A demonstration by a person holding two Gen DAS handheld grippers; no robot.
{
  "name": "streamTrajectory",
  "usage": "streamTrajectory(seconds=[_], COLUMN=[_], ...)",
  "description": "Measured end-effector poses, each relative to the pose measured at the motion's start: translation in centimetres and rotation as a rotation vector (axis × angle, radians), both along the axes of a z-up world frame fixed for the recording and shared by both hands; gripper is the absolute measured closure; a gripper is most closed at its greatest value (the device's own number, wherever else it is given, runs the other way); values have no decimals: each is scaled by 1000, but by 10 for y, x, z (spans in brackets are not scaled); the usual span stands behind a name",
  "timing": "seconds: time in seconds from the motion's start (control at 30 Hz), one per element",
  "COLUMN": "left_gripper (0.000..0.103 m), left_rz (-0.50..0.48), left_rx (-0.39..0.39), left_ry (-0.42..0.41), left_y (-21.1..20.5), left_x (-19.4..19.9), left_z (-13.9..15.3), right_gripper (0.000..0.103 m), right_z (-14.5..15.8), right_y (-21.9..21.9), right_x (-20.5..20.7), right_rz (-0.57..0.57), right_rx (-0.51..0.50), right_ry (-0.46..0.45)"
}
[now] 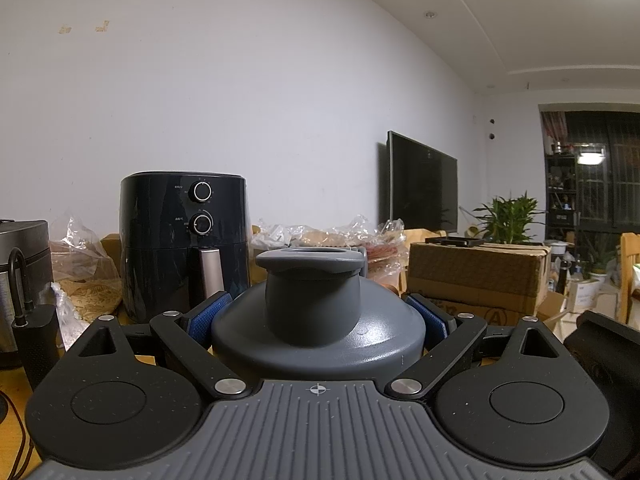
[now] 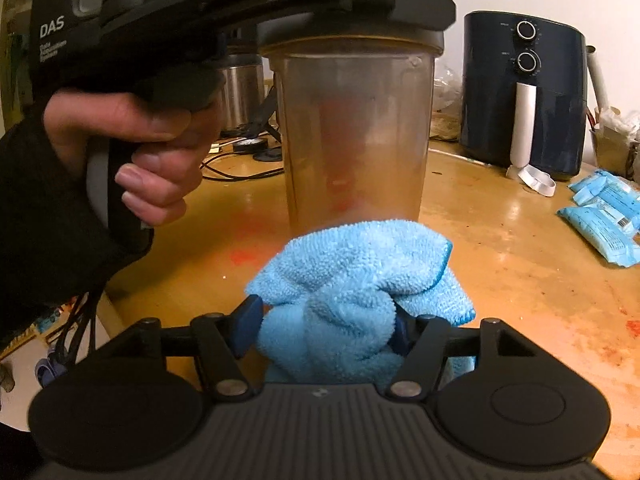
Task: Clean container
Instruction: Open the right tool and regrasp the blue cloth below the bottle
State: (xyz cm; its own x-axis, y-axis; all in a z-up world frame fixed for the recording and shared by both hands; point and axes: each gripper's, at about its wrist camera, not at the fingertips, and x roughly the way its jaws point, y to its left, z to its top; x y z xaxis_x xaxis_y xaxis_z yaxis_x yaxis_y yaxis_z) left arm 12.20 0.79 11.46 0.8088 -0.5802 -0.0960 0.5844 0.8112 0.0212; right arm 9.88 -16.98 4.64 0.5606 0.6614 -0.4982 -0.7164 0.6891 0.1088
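Closest up is the right tool with a bunched blue microfiber cloth sitting between its jaws; can't tell if the pads actually pinch it. Just beyond stands the container, a cloudy plastic tumbler upright near the middle of the desk, with the left tool clamped on its grey lid. Looks empty apart from orange haze, so I'd say the wiping's mostly still to do.

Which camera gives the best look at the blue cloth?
The right wrist view: the blue cloth sits bunched between the right gripper's fingers, in front of the container. The left wrist view shows none of it, only the container's grey lid clamped in the left gripper.
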Motion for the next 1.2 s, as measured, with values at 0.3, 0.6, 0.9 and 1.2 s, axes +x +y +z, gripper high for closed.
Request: streamTrajectory(seconds=[0.3, 0.6, 0.9, 1.2], left_gripper=[8, 8, 8, 8], left_rz=[-1, -2, -3, -2], left_rx=[-1, -1, 3, 4], left_ry=[-1, -3, 5, 9], left_y=[1, 1, 1, 0], left_x=[2, 1, 3, 3], left_z=[0, -3, -5, -5], right_gripper=[19, 0, 0, 0], right_z=[-2, -2, 4, 5], right_y=[-5, -9, -17, -16], right_x=[2, -7, -7, -6], right_rz=[21, 33, 19, -27], right_rx=[34, 79, 88, 80], right_ry=[20, 21, 46, 15])
